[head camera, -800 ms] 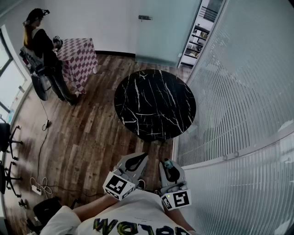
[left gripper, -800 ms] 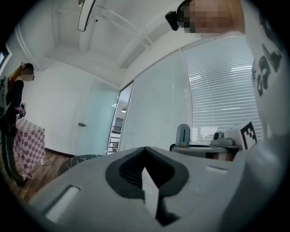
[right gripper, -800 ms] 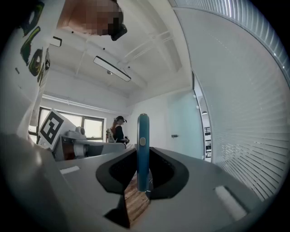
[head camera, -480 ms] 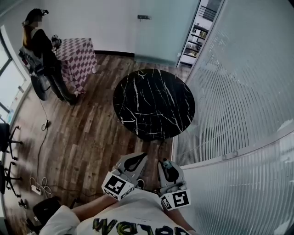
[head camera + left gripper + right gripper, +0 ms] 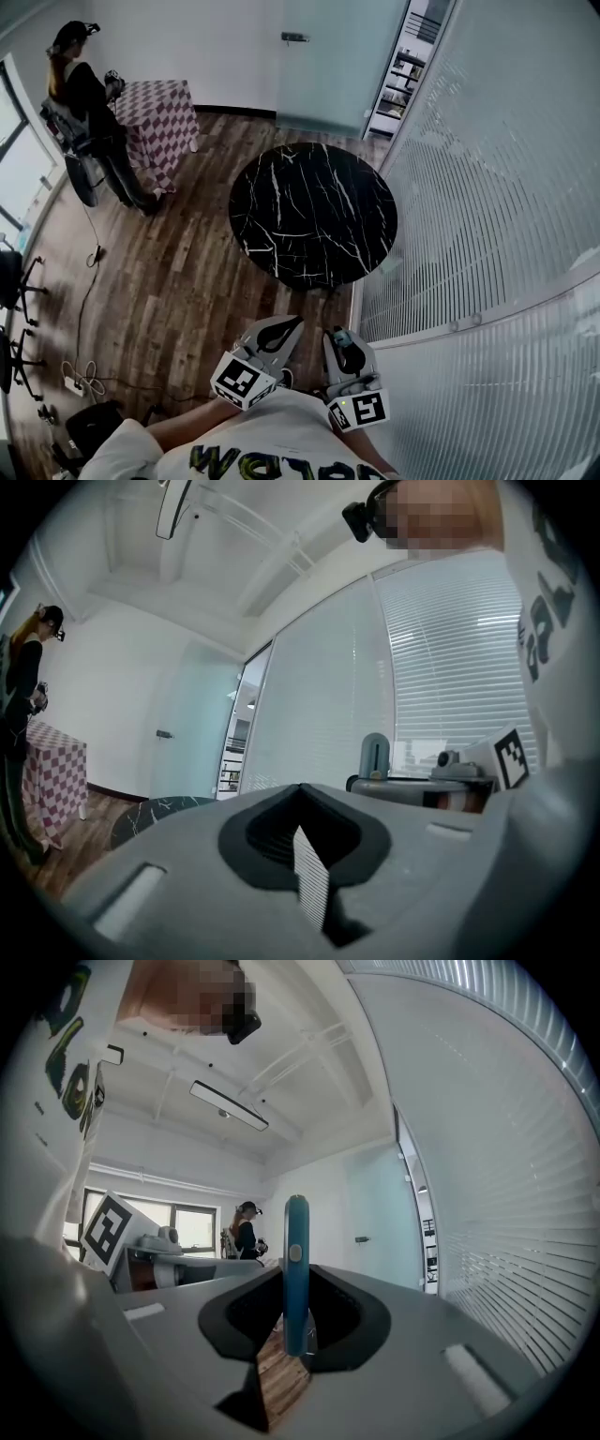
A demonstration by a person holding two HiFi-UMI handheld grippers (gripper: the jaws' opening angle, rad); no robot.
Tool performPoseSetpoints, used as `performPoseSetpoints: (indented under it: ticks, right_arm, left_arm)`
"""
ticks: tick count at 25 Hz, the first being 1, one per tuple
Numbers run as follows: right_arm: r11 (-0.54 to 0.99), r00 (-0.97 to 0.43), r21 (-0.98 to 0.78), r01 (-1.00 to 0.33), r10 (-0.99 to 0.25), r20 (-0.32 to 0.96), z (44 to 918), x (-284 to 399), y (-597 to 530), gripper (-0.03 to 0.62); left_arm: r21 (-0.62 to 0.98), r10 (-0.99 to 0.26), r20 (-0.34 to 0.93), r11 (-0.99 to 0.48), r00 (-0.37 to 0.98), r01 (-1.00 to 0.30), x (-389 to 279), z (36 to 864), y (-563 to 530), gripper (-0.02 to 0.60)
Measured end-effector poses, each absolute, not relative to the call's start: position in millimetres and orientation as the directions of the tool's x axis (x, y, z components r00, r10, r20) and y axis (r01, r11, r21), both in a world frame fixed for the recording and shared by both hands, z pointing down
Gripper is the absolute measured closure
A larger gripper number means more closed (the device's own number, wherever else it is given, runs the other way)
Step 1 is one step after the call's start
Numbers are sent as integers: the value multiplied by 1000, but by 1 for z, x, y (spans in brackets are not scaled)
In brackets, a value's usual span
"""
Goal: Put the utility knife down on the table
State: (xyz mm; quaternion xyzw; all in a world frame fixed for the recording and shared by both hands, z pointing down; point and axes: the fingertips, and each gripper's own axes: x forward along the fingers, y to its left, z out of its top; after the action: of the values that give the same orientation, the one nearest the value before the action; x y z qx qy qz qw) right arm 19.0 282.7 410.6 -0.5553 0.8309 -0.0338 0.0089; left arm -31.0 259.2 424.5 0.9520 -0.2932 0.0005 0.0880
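Observation:
A slim blue utility knife (image 5: 296,1269) stands upright between the jaws of my right gripper (image 5: 296,1283), which is shut on it. In the head view its teal end (image 5: 343,336) shows at the right gripper (image 5: 340,336), low in the picture and close to my chest. My left gripper (image 5: 292,324) is beside it on the left. Its jaws meet at the tip with nothing in them (image 5: 302,791). The round black marble table (image 5: 314,214) stands ahead of both grippers and is bare. Both grippers are short of its near edge.
A glass wall with white blinds (image 5: 487,187) runs close along the right. A person (image 5: 89,103) stands at the far left beside a checkered table (image 5: 159,117). Office chairs (image 5: 19,281) and cables (image 5: 80,380) are on the wooden floor at the left.

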Motion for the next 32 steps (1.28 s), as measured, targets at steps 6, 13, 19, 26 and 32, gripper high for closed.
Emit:
performPoseSetpoints:
  ticks: [6,13,19,26,32]
  right_arm:
    - [385,-387,-58,-921,-922,25,409,34,287,520]
    - [391,-395,-74,-917,-918,43,416,44,286,522]
    - [395,-400,-86,-915,-915,54,429,47,267,521]
    - [385,-390,-76,-920,-919,57,433,57,220,522]
    - [377,-380,-58,-924,-923,64,431,59,165,522]
  left_arm:
    - [165,-571,54,-804,819,-571,-18,424,258,578]
    - [168,-585,65,-792,808,-587,-10,429,257,578]
    - [169,-594,77,-784,801,-598,-7,440,240,578]
    - [180,-587,72,-788,807,-589,3,445,194,578]
    - [190,-571,56,-799,819,-571,9,443,138,578]
